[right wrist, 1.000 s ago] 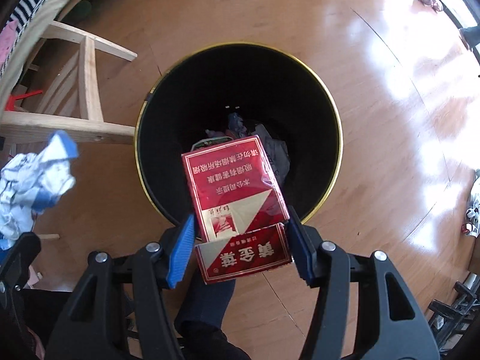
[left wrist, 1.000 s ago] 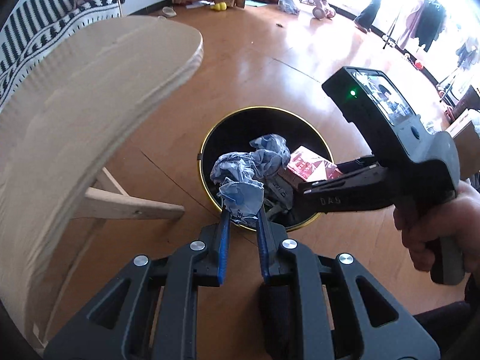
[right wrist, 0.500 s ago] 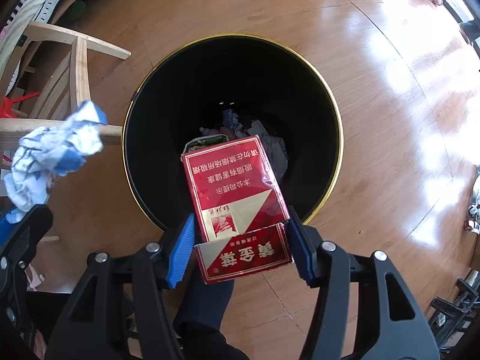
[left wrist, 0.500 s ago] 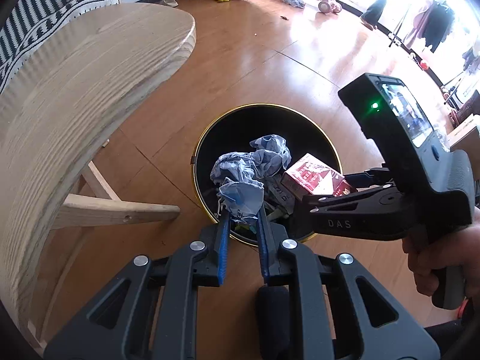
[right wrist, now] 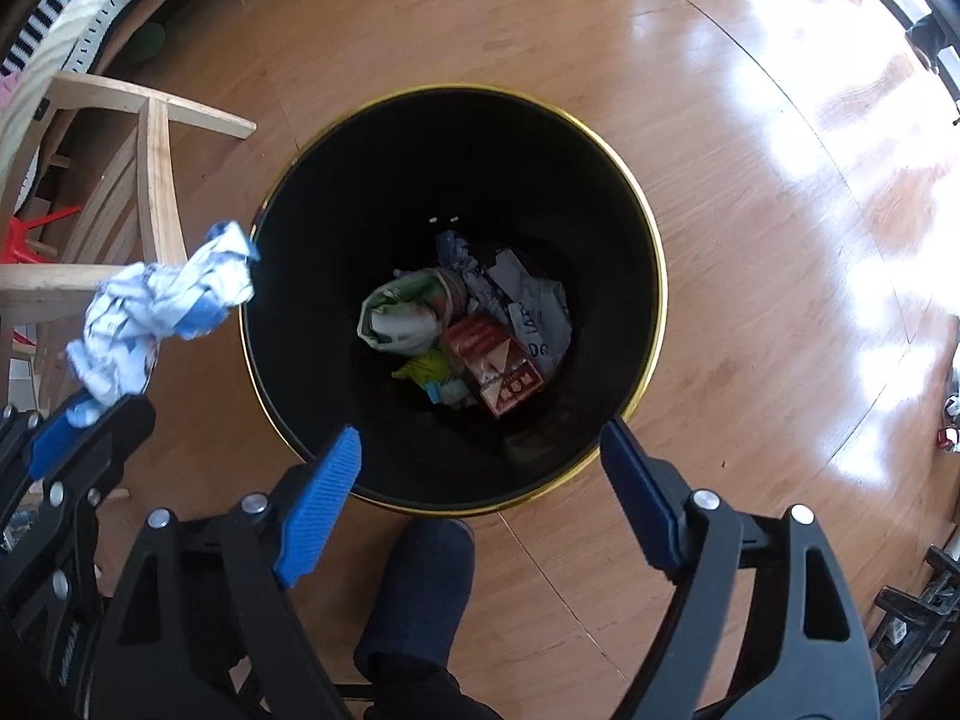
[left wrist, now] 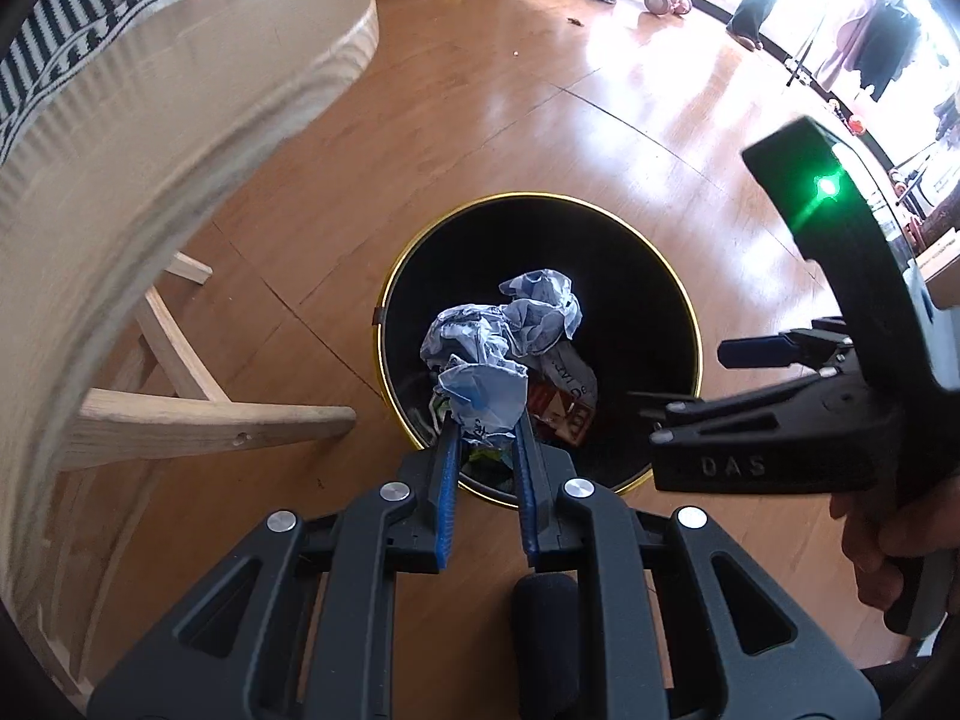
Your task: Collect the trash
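Note:
A black bin with a gold rim [left wrist: 696, 330] [right wrist: 654, 252] stands on the wooden floor. My left gripper [left wrist: 485, 420] is shut on a crumpled blue-and-white paper wad [left wrist: 498, 354], held over the bin's near edge; the wad also shows in the right wrist view [right wrist: 162, 306]. My right gripper [right wrist: 480, 456] is open and empty above the bin's near rim. A red cigarette box [right wrist: 495, 363] lies inside the bin among other trash [right wrist: 408, 315].
A pale wooden round table [left wrist: 150, 138] with angled legs [right wrist: 150, 180] stands left of the bin. A person's leg in dark trousers [right wrist: 414, 600] is below the right gripper. Toys and clothes lie far across the floor.
My right gripper has opened and the red cigarette box has dropped into the bin. My left gripper still holds the paper wad and has shifted further over the bin.

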{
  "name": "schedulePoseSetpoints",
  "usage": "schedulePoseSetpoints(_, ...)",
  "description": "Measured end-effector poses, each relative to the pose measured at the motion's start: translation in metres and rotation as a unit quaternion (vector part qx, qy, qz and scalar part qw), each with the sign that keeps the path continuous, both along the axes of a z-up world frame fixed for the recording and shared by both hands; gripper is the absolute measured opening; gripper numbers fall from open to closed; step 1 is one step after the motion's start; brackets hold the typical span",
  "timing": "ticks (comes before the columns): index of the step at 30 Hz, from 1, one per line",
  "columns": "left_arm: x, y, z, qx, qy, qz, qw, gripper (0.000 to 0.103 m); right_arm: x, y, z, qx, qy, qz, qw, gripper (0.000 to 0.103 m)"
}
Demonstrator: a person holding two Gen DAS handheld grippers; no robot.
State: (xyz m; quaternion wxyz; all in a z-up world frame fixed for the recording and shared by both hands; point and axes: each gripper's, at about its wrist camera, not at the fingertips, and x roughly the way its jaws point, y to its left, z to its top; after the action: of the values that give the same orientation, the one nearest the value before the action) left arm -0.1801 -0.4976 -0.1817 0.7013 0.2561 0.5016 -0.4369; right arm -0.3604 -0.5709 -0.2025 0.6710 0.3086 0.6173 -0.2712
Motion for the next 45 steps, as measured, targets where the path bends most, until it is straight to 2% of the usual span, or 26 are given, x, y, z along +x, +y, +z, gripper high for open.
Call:
schedulePoseSetpoints(5,0.006,-0.009,-0.006,-0.004,0.015,-0.002,0.9999,0.019,-0.003,0.002,-0.003,0.004,0.007,0.008,1.000,0.079)
schedulePoseSetpoints(7,0.009,-0.010,-0.007,-0.012,0.023,0.002,0.9997,0.032,-0.006,0.001,-0.002,0.004,0.008,0.008,1.000,0.079)
schedulePoseSetpoints(8,0.009,-0.010,-0.008,-0.014,0.022,0.003,0.9997,0.055,-0.007,0.001,-0.002,0.004,0.008,0.006,1.000,0.080)
schedulePoseSetpoints(9,0.009,-0.010,-0.007,-0.015,0.017,0.005,0.9997,0.072,-0.009,0.001,-0.002,0.004,0.008,0.004,1.000,0.080)
schedulePoseSetpoints(12,0.002,-0.011,-0.004,-0.008,0.005,0.000,1.0000,0.083,-0.016,0.000,-0.003,0.004,0.011,-0.001,1.000,0.080)
schedulePoseSetpoints(15,-0.002,-0.008,-0.003,-0.009,0.010,-0.012,0.9998,0.087,-0.020,-0.001,-0.002,-0.001,0.016,-0.004,1.000,0.081)
schedulePoseSetpoints(18,-0.008,-0.001,0.011,-0.014,-0.005,-0.026,0.9996,0.092,-0.020,0.001,0.011,-0.016,0.007,-0.006,1.000,0.085)
schedulePoseSetpoints(23,-0.001,0.035,0.052,-0.039,-0.029,-0.030,0.9984,0.092,-0.001,0.016,0.066,-0.061,-0.045,0.009,0.997,0.086)
schedulePoseSetpoints(27,0.026,0.089,0.096,-0.060,-0.056,0.009,0.9966,0.093,0.031,0.041,0.115,-0.089,-0.095,0.042,0.991,0.086)
schedulePoseSetpoints(31,0.063,0.158,0.128,-0.084,-0.073,0.072,0.9912,0.093,0.081,0.088,0.165,-0.132,-0.139,0.097,0.977,0.089)
schedulePoseSetpoints(36,0.116,0.261,0.153,-0.096,-0.106,0.176,0.9739,0.093,0.153,0.160,0.195,-0.149,-0.182,0.171,0.957,0.090)
schedulePoseSetpoints(38,0.141,0.312,0.159,-0.092,-0.112,0.232,0.9618,0.093,0.178,0.185,0.195,-0.150,-0.190,0.194,0.951,0.091)
schedulePoseSetpoints(39,0.147,0.327,0.159,-0.093,-0.111,0.246,0.9583,0.093,0.193,0.200,0.194,-0.148,-0.193,0.205,0.948,0.090)
schedulePoseSetpoints(41,0.165,0.376,0.163,-0.092,-0.121,0.296,0.9430,0.093,0.224,0.229,0.194,-0.142,-0.200,0.229,0.942,0.090)
schedulePoseSetpoints(45,0.178,0.443,0.165,-0.081,-0.147,0.354,0.9200,0.093,0.275,0.289,0.196,-0.142,-0.217,0.266,0.929,0.091)
